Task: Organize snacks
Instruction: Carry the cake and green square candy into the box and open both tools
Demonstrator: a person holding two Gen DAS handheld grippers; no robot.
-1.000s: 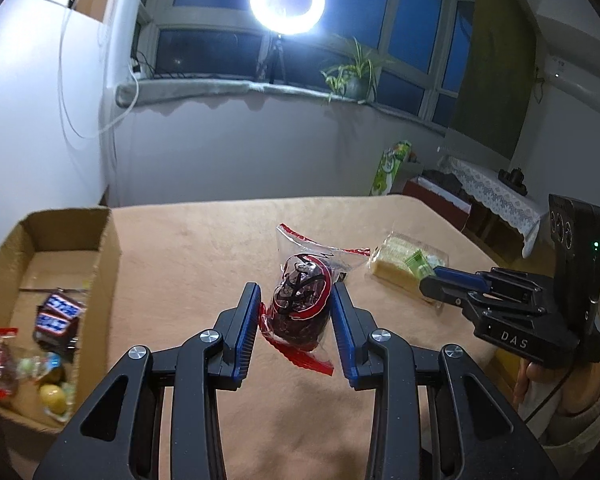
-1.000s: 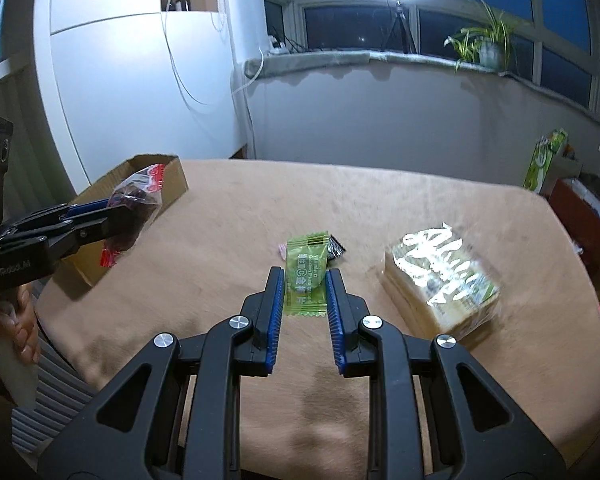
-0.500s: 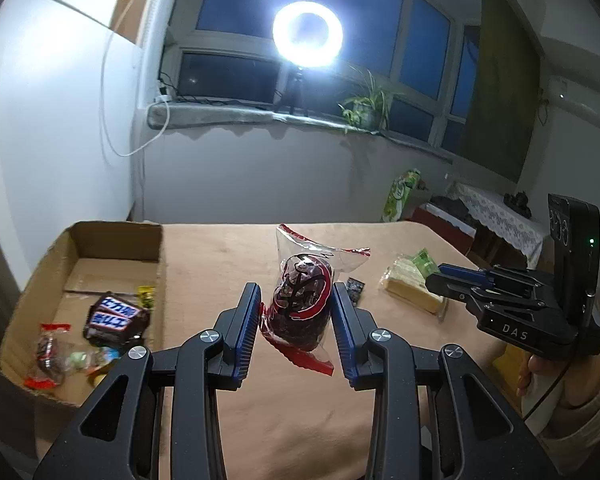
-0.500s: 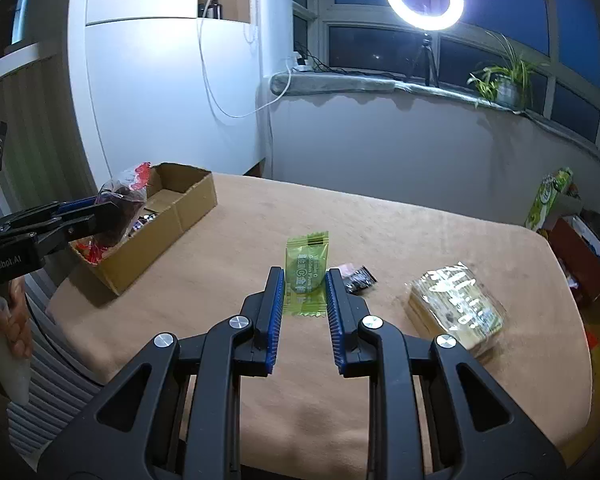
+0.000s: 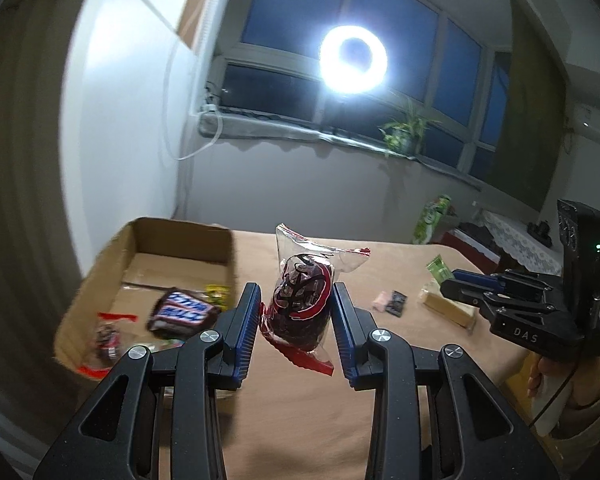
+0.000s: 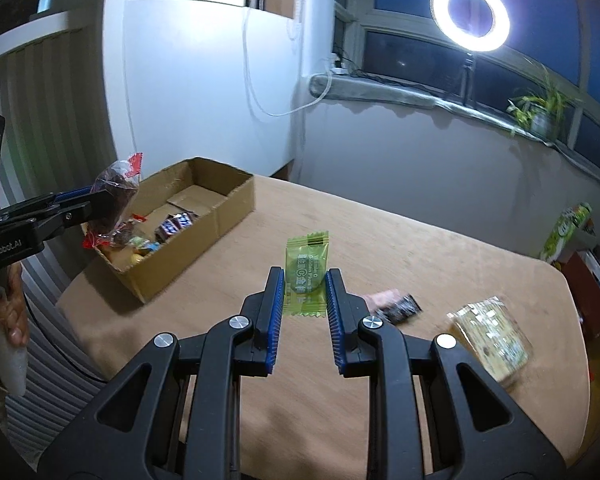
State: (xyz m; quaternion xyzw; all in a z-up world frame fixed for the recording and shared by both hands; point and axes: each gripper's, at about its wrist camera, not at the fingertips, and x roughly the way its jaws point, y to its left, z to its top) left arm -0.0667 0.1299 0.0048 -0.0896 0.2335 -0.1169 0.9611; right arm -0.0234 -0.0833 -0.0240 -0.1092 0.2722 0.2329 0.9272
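green packet (image 6: 305, 276) upright, clamped in right claw (image 6: 302, 298) | left claw (image 5: 296, 310) grips dark snack (image 5: 300, 304)

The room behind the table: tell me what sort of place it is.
Probably a room in a home, set up for filming: a ring light on a stand, a potted plant on the windowsill, and a cloth-covered table.

Your left gripper (image 5: 295, 312) clamps a clear red-trimmed packet of dark snack (image 5: 302, 300) between its blue pads, held above the tan tablecloth (image 5: 300, 400). To its left, the open cardboard box (image 5: 112, 256) contains a Snickers bar (image 5: 182, 312), a yellow wrapper and a second red-trimmed packet (image 5: 106, 340). At right, your right gripper (image 5: 446, 286) holds a green packet (image 5: 440, 269), above a wrapped yellow block (image 5: 448, 310).
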